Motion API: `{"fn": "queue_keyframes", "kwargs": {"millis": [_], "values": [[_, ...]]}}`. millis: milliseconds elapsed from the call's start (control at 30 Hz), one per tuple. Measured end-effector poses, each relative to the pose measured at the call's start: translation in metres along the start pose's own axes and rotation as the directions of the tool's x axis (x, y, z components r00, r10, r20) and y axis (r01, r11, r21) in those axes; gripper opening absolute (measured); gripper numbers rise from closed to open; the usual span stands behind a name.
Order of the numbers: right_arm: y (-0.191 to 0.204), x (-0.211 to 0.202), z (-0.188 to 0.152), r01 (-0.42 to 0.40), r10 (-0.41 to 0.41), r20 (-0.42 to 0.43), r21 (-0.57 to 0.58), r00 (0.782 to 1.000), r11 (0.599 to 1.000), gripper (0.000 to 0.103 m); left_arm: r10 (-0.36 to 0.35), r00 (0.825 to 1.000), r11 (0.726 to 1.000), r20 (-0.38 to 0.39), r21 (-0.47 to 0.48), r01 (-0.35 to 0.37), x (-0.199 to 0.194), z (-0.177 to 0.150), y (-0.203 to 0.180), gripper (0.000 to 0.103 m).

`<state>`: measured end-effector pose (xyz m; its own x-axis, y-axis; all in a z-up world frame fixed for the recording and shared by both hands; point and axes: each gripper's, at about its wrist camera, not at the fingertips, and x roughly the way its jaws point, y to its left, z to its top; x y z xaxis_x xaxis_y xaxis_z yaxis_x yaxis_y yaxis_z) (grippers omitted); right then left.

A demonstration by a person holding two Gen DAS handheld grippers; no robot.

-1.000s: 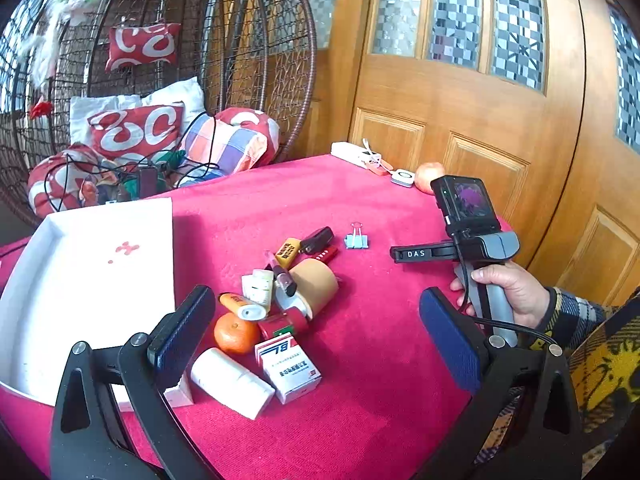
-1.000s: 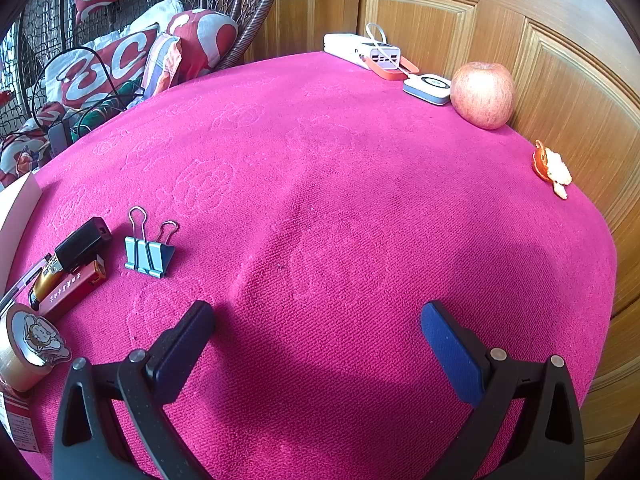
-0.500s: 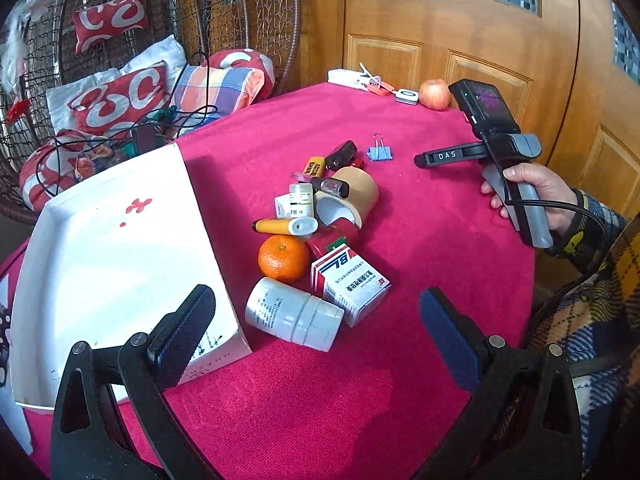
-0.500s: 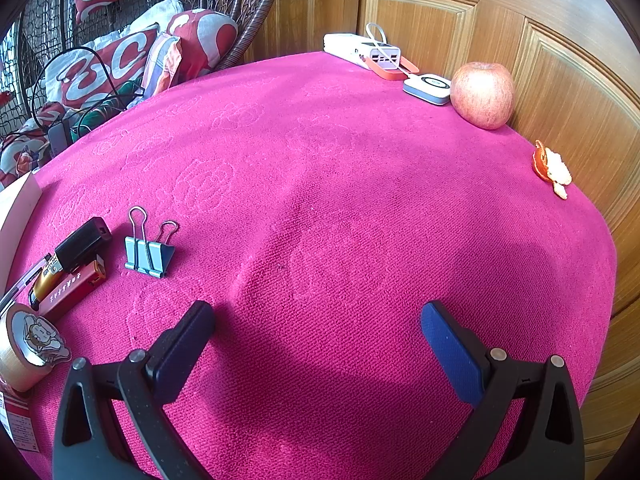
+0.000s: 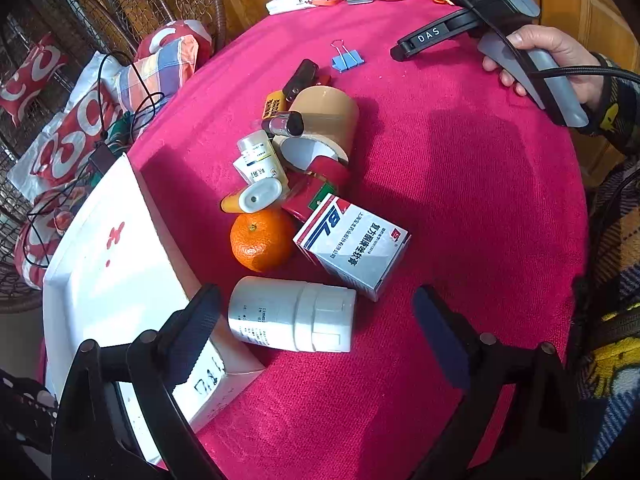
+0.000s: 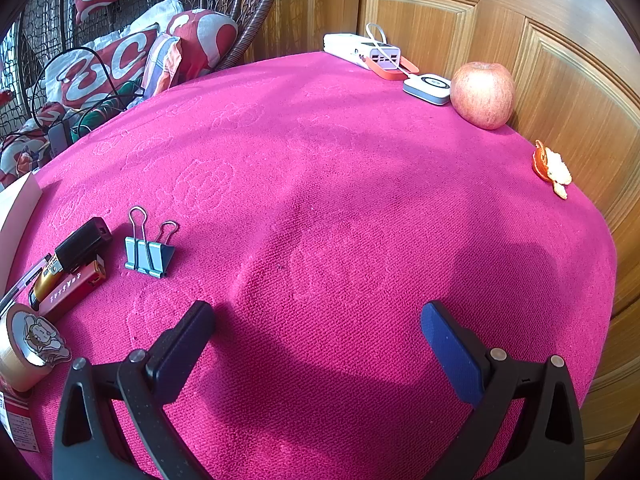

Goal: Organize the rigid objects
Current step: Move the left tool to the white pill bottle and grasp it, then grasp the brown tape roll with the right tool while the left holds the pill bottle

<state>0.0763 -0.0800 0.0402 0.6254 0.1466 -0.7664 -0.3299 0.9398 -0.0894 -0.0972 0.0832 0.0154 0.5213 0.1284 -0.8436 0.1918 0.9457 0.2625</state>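
Observation:
A pile of small objects lies on the pink tablecloth (image 5: pixel 460 168): a white pill bottle (image 5: pixel 292 314) on its side, a medicine box (image 5: pixel 352 246), an orange (image 5: pixel 262 240), a tape roll (image 5: pixel 326 120), small tubes and a blue binder clip (image 5: pixel 346 58). A white tray (image 5: pixel 108 264) lies left of them. My left gripper (image 5: pixel 316 324) is open, its fingers either side of the pill bottle, above it. My right gripper (image 6: pixel 318 334) is open and empty over bare cloth; it also shows in the left wrist view (image 5: pixel 464 30), held in a hand. The clip (image 6: pixel 148 254) lies to its left.
An apple (image 6: pixel 482 94), a white charger (image 6: pixel 362 50), a small white pad (image 6: pixel 426 88) and orange peel (image 6: pixel 552 168) sit at the table's far edge by wooden doors. A wicker chair with cushions (image 6: pixel 116 60) and cables stands behind the table on the left.
My left gripper has risen, tilted down and moved in over the pile, so the pill bottle now lies between its open fingers. The right gripper has not moved.

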Motion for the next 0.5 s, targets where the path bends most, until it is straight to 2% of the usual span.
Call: {"fn": "queue_keyframes", "kwargs": {"millis": [33,67,133,333,433,500], "values": [[0.0,0.0,0.0,0.0,0.0,0.0,0.0,1.0,1.0,0.103,-0.005,1.0,1.0,-0.015,-0.001,0.005,0.004,-0.001,0.001,0.084],[0.0,0.0,0.0,0.0,0.0,0.0,0.0,1.0,1.0,0.103,-0.022,1.0,1.0,-0.016,-0.009,0.022,0.006,-0.002,0.003,0.082],[0.0,0.0,0.0,0.0,0.0,0.0,-0.001,1.0,1.0,0.103,-0.078,0.997,0.996,-0.016,-0.045,0.077,0.006,-0.003,0.009,0.067],[0.0,0.001,0.0,0.0,0.0,0.0,0.0,1.0,1.0,0.103,-0.078,0.997,0.994,0.001,-0.071,0.078,0.0,-0.005,0.0,0.067],[0.0,0.001,0.0,-0.003,0.003,0.002,0.003,1.0,1.0,0.103,-0.054,0.997,0.984,0.053,-0.168,0.062,-0.006,-0.011,0.001,0.067],[0.002,-0.005,-0.002,-0.048,0.048,0.027,-0.006,0.999,0.999,0.103,-0.053,0.994,0.967,0.096,-0.243,0.075,-0.012,-0.017,0.001,0.067]]}}
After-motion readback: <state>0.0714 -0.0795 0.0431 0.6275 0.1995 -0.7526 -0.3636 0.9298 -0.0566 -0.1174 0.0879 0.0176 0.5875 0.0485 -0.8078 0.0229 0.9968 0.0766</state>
